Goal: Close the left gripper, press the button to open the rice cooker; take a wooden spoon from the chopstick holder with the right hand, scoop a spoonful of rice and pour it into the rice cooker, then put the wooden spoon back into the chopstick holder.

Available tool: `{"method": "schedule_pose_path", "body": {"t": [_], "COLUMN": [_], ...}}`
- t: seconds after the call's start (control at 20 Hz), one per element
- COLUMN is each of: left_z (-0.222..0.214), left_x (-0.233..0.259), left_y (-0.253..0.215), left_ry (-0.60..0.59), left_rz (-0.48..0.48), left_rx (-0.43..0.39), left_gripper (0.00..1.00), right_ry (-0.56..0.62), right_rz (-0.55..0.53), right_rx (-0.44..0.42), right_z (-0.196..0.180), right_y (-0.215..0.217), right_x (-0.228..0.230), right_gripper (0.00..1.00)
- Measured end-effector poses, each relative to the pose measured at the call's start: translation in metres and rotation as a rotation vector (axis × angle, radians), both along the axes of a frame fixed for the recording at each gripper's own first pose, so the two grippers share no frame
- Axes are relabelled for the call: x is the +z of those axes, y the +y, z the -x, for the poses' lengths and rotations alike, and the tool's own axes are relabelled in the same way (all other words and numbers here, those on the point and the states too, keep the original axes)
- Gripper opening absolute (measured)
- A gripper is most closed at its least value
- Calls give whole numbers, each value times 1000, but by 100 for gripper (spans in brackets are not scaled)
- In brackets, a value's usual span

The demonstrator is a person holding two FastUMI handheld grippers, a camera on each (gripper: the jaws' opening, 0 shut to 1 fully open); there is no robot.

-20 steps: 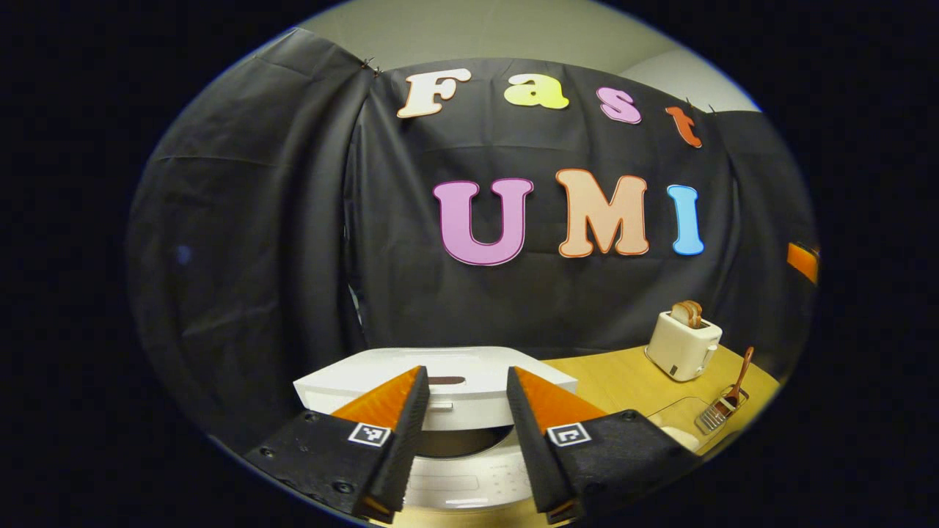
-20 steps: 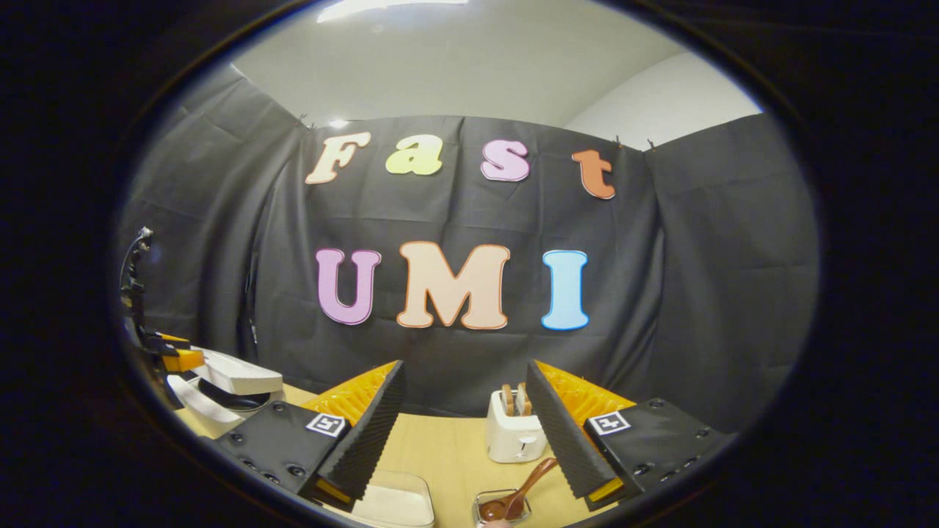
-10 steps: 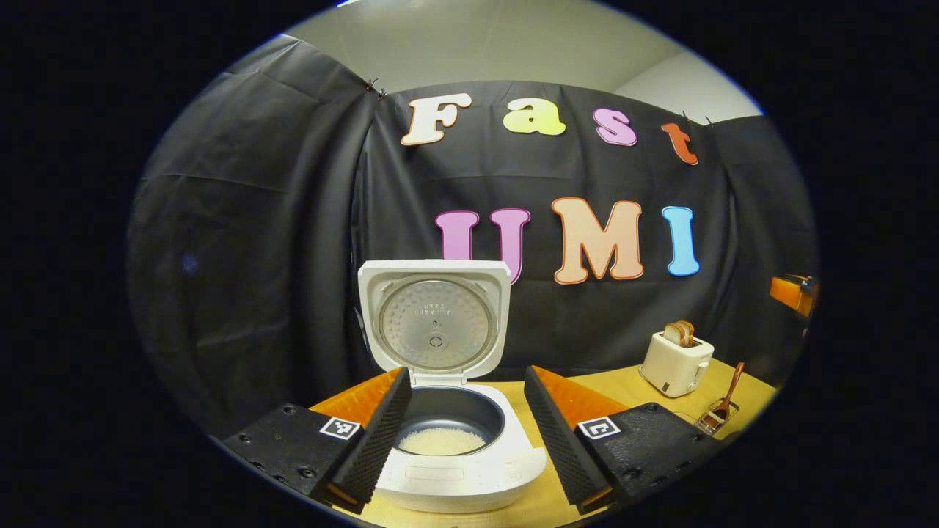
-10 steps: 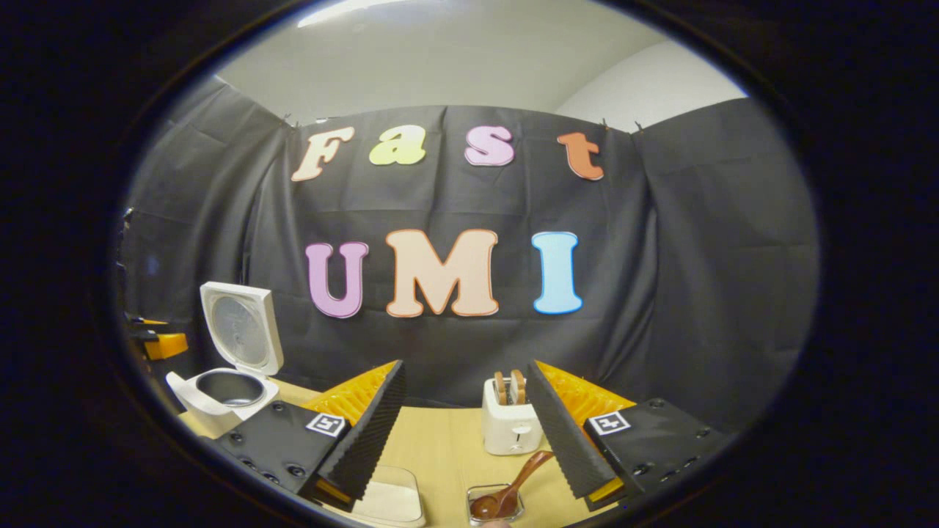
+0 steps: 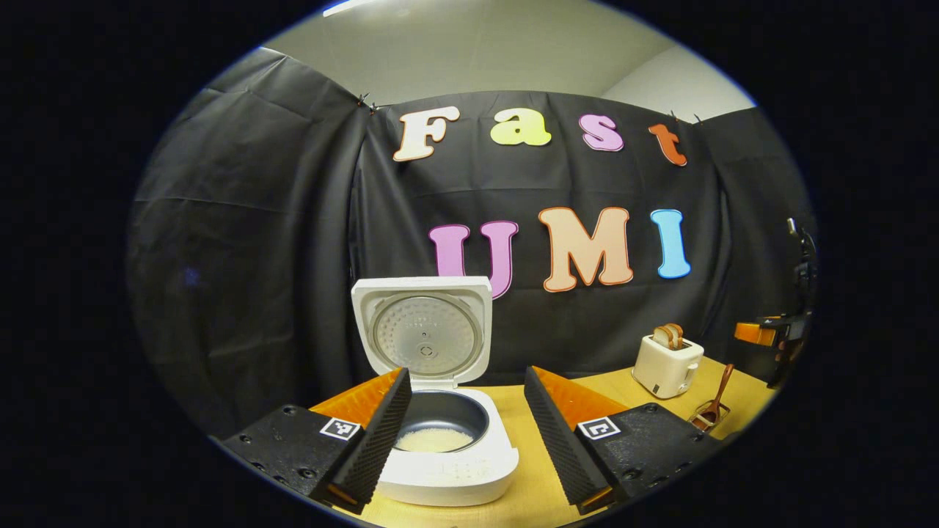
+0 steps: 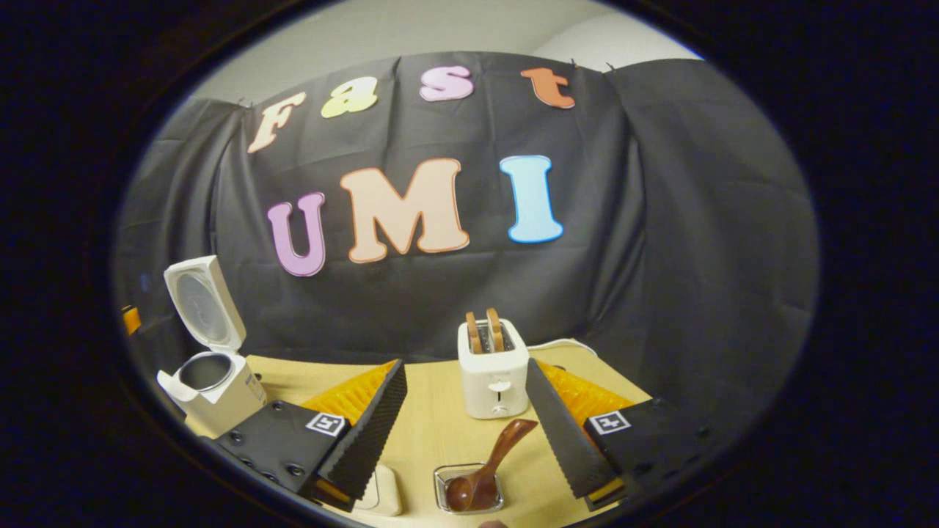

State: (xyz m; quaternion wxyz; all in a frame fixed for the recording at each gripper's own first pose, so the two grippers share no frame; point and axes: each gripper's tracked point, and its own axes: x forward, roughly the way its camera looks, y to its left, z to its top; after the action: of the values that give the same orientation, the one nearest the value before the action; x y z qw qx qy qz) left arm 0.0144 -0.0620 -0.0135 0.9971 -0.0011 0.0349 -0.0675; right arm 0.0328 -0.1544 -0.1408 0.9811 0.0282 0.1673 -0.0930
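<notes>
On the smooth wooden bench, the round white rice cooker stands open. Both hand-held grippers, left and right, gape wide, empty.

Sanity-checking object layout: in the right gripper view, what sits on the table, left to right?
rice cooker, lid up → chopstick holder holding the wooden spoon → toaster.

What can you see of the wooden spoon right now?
The wooden spoon looks like dark, glossy brown wood. Its bowl sits down inside a small clear holder on the pale wooden table, and its curved handle leans up and to the right, toward the white toaster. In the right gripper view it lies between the open right tool's fingers, untouched. The left gripper view shows it beside the toaster.
</notes>
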Motion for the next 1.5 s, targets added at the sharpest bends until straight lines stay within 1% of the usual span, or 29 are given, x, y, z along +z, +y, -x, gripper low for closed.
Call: {"method": "schedule_pose_path", "body": {"t": [0.3, 0.7, 0.8, 0.9, 1.15, 1.2, 1.35, 1.5], "left_z": [14, 29, 31, 33, 33, 33, 32, 28], "left_x": [4, 0, 0, -1, 1, 1, 3, 5], "left_y": [-4, 5, 5, 5, 5, 5, 9, 8], "left_ry": [8, 34, 38, 43, 45, 47, 43, 42], "left_rz": [-3, -25, -31, -37, -53, -54, -46, -33], "left_rx": [28, 88, 95, 99, 104, 108, 118, 114], "left_gripper": [91, 92, 92, 92, 92, 92, 92, 92], "right_ry": [95, 249, 298, 343, 427, 439, 479, 498], "right_rz": [-12, -18, -40, -64, -210, -237, -243, -282], "right_rx": [-22, -18, -18, -1, 15, 21, 22, 20], "right_z": [-18, -32, -33, -31, -21, -20, -16, -11], "right_y": [-26, -41, -42, -41, -30, -26, -28, -20], "right_x": [-48, -114, -132, -152, -185, -190, -199, -201], "right_gripper": [100, 100, 100, 100, 100, 98, 94, 44]}}
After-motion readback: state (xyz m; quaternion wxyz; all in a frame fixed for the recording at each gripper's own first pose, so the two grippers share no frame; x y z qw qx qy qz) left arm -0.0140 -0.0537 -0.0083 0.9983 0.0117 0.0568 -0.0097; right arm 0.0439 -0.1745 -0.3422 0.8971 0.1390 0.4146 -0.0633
